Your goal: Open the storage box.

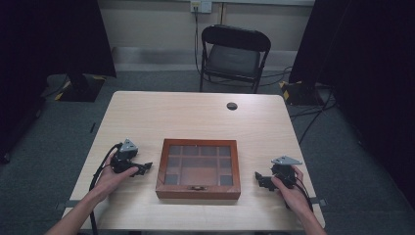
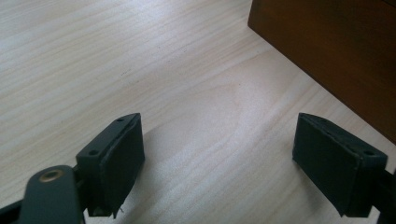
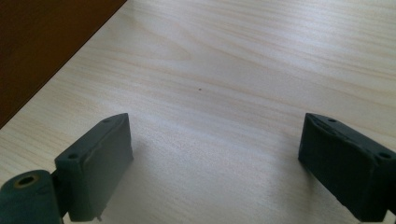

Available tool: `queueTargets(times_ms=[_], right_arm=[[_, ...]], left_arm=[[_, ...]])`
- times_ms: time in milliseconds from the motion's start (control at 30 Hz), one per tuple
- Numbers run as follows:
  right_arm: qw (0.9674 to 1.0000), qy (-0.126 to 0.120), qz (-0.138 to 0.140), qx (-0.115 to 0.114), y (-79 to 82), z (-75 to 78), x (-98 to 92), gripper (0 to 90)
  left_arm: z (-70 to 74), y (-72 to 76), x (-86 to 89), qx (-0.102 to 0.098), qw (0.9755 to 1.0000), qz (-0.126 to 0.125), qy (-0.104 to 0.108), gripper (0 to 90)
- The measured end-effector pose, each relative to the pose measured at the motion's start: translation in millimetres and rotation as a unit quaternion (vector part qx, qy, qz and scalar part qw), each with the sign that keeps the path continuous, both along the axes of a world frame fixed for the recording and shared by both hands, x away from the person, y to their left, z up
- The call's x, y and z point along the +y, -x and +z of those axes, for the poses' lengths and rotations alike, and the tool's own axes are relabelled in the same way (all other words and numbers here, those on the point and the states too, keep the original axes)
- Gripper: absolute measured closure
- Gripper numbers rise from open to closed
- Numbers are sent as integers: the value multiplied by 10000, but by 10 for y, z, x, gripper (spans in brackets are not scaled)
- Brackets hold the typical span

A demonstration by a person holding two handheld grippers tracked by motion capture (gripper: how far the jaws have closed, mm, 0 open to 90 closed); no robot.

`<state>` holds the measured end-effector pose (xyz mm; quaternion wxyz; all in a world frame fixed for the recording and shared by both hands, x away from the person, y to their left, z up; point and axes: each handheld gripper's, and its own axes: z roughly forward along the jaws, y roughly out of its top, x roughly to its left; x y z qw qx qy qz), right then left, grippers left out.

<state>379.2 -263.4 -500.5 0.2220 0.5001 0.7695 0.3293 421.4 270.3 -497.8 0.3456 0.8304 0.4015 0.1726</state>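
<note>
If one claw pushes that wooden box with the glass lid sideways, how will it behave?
The wooden box looks rigid, low and broad, so it should slide rather than tip. Sitting flat on the smooth table, it probably glides easily. Its glass-paned lid seems fragile, so push on the wooden side.

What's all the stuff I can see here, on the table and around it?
Wooden box: one, reddish brown, glass-panelled lid shut, centre front of table.
Table: one, pale wood.
Cable hole: one, dark, far side of tabletop.
Folding chair: one, black, behind table.
Wall socket: one, white, back wall.
Left gripper: one, black, left of box, jaws open.
Right gripper: one, black, right of box, jaws open.
</note>
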Motion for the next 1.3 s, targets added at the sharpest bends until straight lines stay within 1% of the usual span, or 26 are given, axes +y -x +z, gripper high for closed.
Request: queueTargets(times_ms=[33,67,100,133,200,233,267,300,333,500,633,767,800,867,967,1000,1100,1200,1300], right_arm=[[10000,0,0,0,0,0,0,90],[10000,1,-8,3,0,0,0,90],[10000,0,-5,3,1,0,0,90],[10000,0,-7,3,1,0,0,90],[10000,1,-1,-1,0,0,0,90],[10000,-1,-6,4,1,0,0,90],[10000,-1,-1,0,0,0,0,90],[10000,-2,0,1,0,0,0,90],[10000,0,-1,0,0,0,0,90],[10000,1,1,-2,0,0,0,90],[10000,0,0,1,0,0,0,90],[10000,2,1,-1,0,0,0,90],[10000,2,1,-2,0,0,0,90],[10000,1,0,0,0,0,0,90],[10000,0,-1,1,0,0,0,90],[10000,0,0,0,0,0,0,90],[10000,1,0,0,0,0,0,90],[10000,1,-1,1,0,0,0,90],[10000,1,-1,0,0,0,0,90]], left_arm=[[6,0,1,-6,10000,-17,-36,169],[7,3,-3,7,10000,4,37,182],[14,3,-6,30,10000,5,67,200],[32,0,0,65,10000,-37,40,203],[104,4,6,-31,9999,-34,152,202],[140,5,11,-101,9998,-52,169,209],[177,15,6,-93,9996,-27,263,218],[208,18,10,-111,9995,-60,286,221],[241,30,3,-142,9992,-66,380,221],[404,116,-44,-423,9971,-226,585,224],[473,166,-67,-479,9960,-357,666,224],[539,218,-102,-573,9940,-408,833,232],[555,226,-110,-617,9936,-445,835,233],[576,246,-142,-636,9925,-495,924,239],[613,271,-193,-650,9920,-626,885,242],[638,287,-218,-646,9914,-674,920,242],[691,319,-264,-726,9894,-805,970,252],[721,354,-315,-757,9883,-914,953,263],[746,378,-354,-775,9868,-1003,1011,268]])
